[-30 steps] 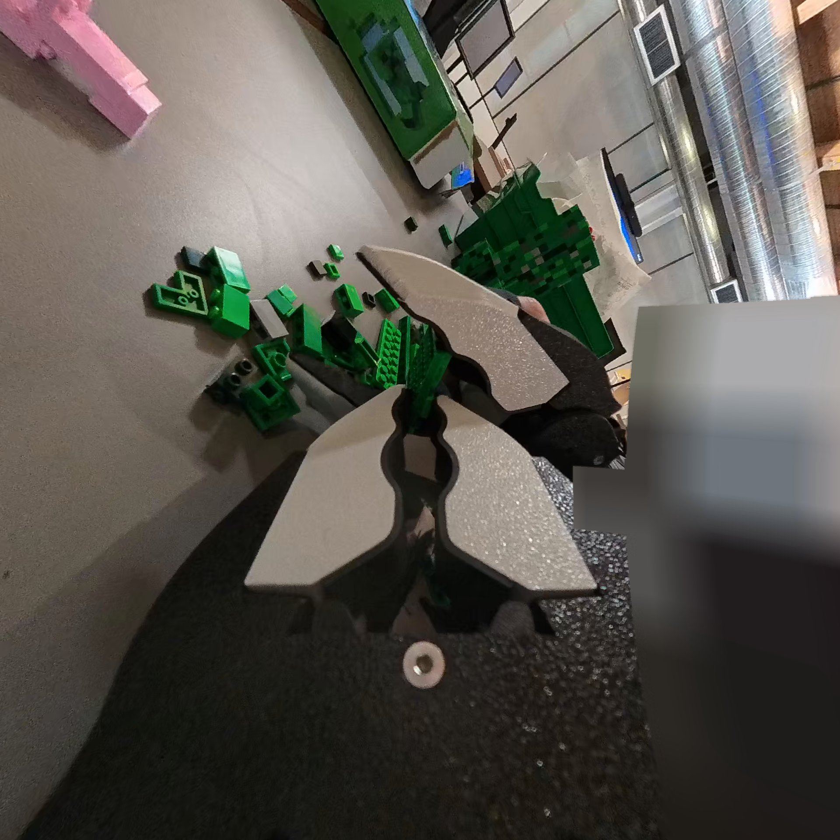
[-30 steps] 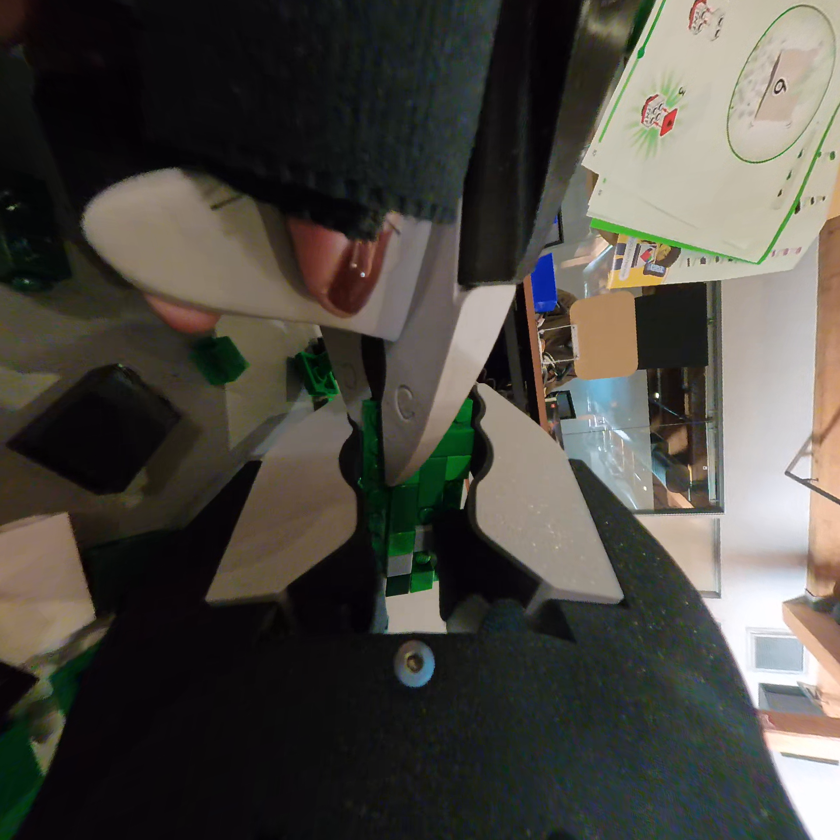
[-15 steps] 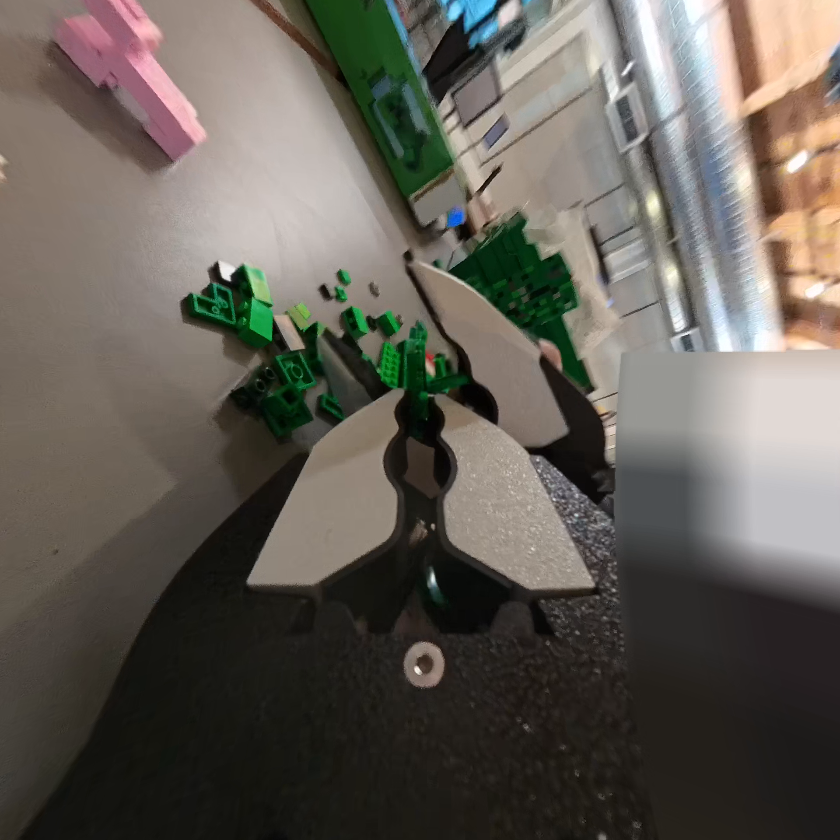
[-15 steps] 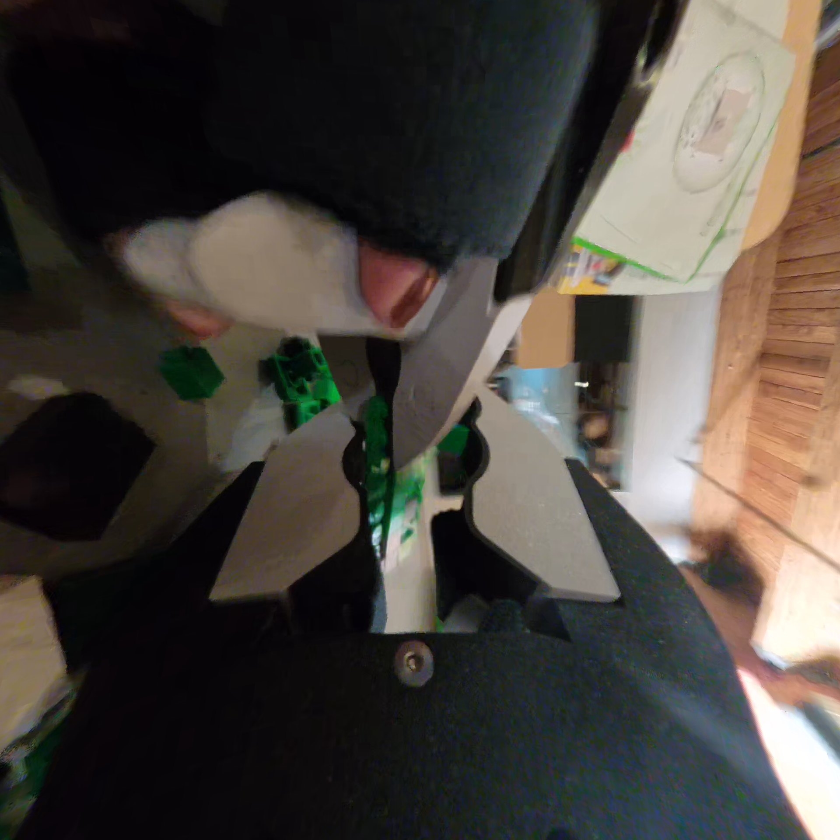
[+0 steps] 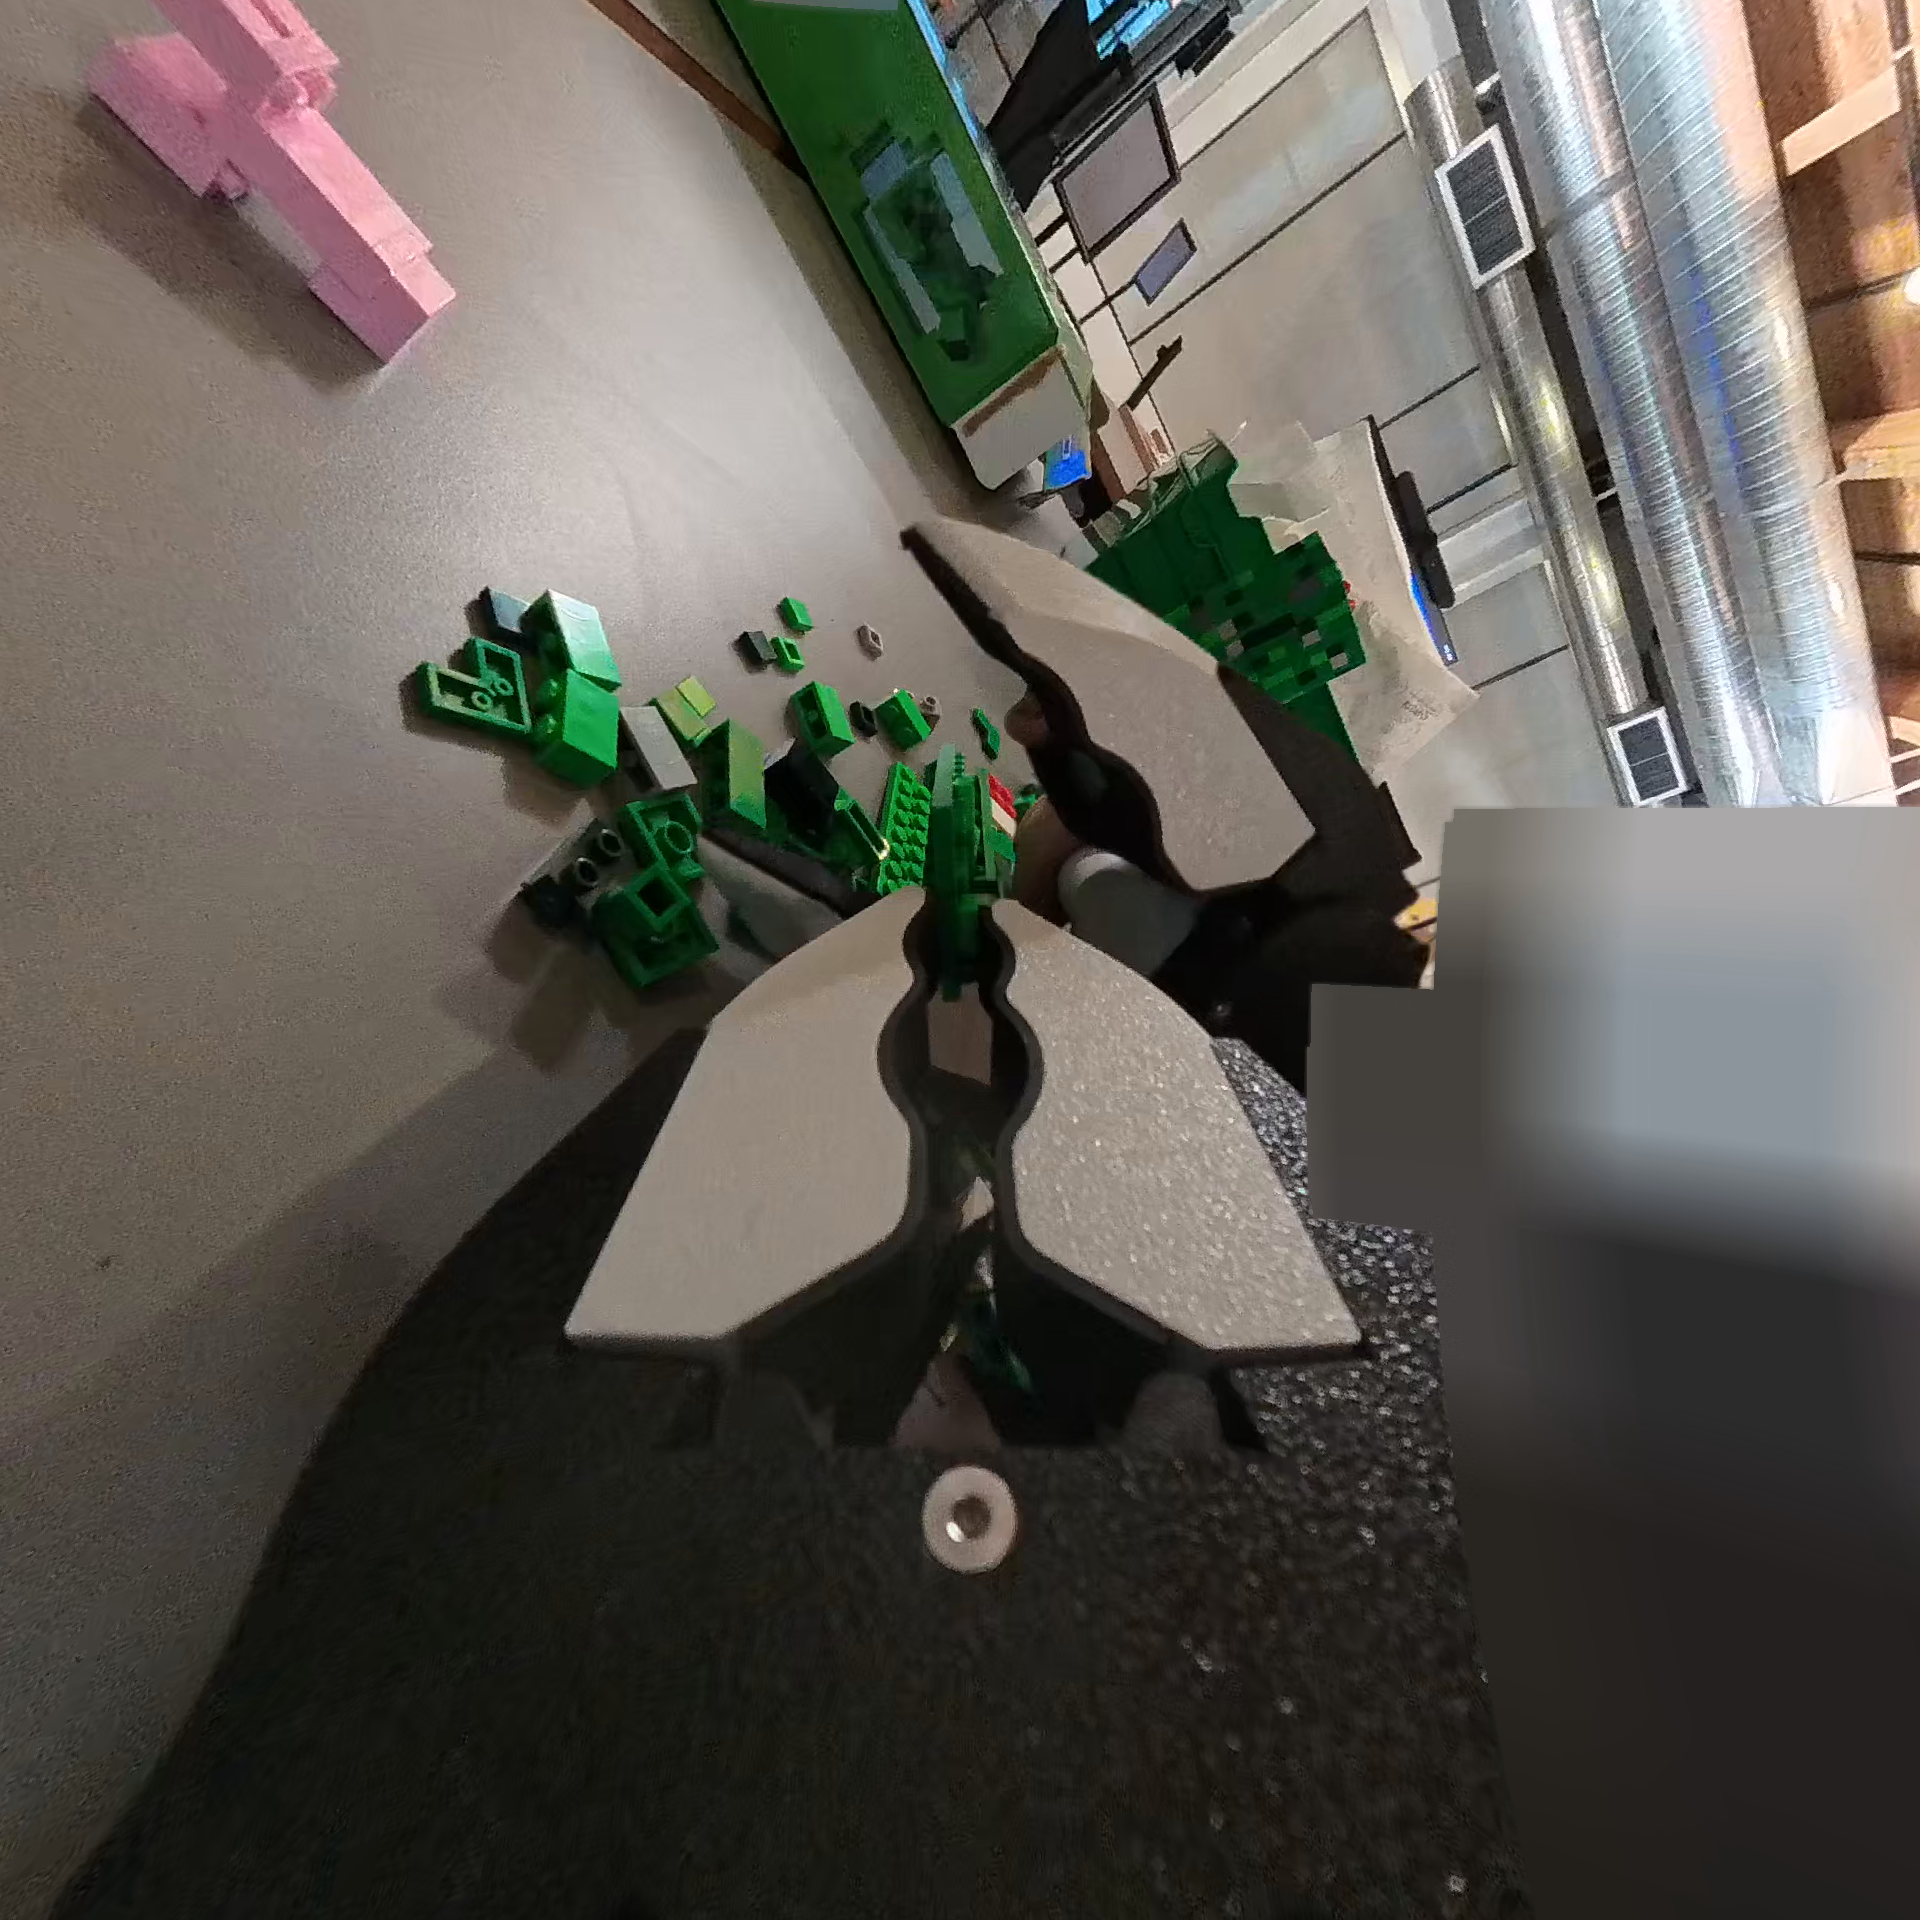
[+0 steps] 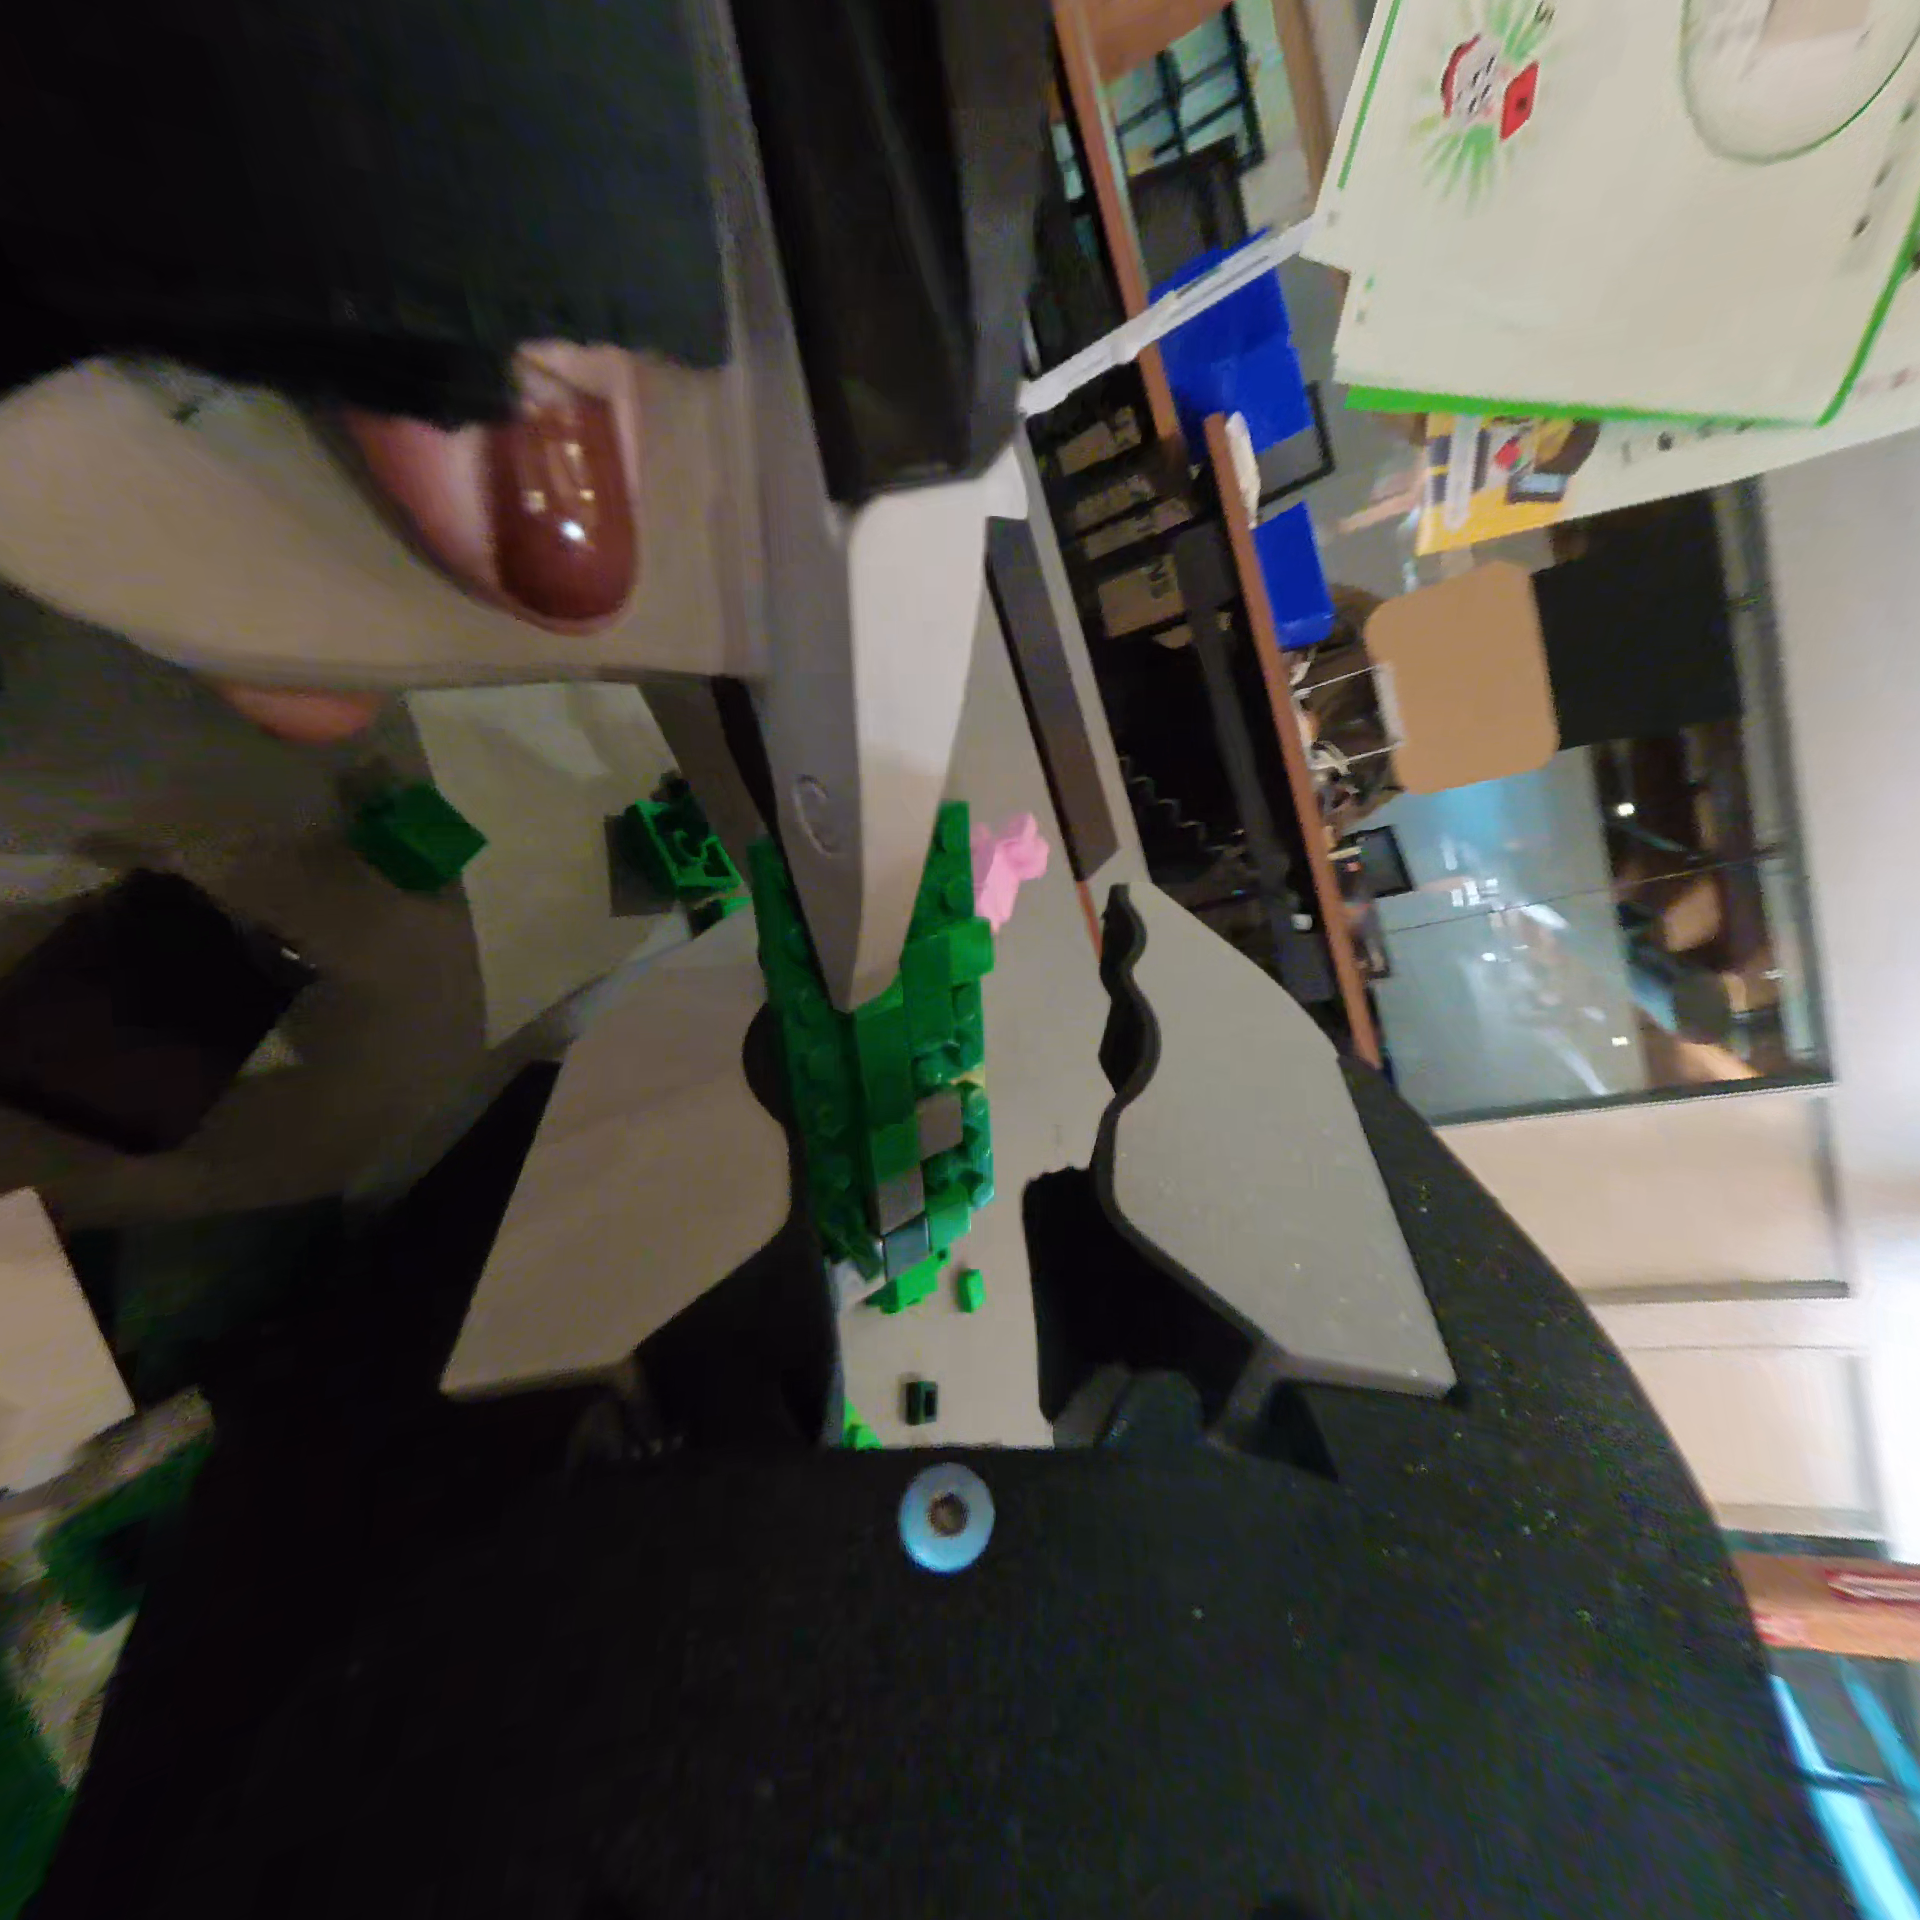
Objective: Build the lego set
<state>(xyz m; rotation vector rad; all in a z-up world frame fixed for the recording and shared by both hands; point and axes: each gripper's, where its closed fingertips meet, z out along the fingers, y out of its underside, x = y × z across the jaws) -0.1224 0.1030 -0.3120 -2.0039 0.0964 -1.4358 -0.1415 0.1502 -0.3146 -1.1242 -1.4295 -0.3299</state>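
Green lego assembly (image 6: 894,1091): pinched edge-on in closed left gripper (image 5: 951,914), lying between wide-spread fingers of right gripper (image 6: 935,977). Beyond: loose green bricks (image 5: 644,790) on grey table (image 5: 260,935), pink model (image 5: 270,177) farthest. Best kept firmly clamped, pressed squarely.

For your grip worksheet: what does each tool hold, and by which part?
Left tool pinches the green brick assembly by its near edge. Right tool is open.

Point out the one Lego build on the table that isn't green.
The pink blocky Lego figure, lying apart at the far corner; every other build and loose brick is green.
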